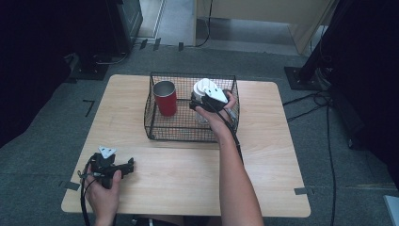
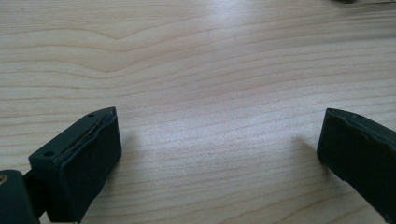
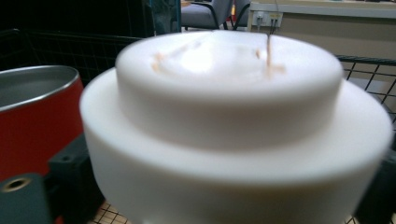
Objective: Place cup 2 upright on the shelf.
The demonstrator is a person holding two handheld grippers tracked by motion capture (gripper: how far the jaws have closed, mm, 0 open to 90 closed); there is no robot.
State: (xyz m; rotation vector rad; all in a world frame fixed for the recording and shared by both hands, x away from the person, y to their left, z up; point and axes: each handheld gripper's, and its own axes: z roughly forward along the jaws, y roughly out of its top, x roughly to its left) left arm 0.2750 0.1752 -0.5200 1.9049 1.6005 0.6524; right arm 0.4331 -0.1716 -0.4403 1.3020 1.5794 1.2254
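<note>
Between the right jaws we see a smooth matt white plastic lid [image 3: 233,126], beside them a glossy red metal cup [image 3: 32,121]; under the left jaws, pale matt wood-grain table [image 2: 210,70].

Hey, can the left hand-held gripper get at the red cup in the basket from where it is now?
Probably yes: the left hand-held gripper is open and holds nothing, and the red cup stands upright in the open-topped wire basket.

Overhead view; two close jaw-mounted views

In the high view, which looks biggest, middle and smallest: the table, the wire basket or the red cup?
1. table, biggest
2. wire basket, middle
3. red cup, smallest; it stands inside the basket
</note>
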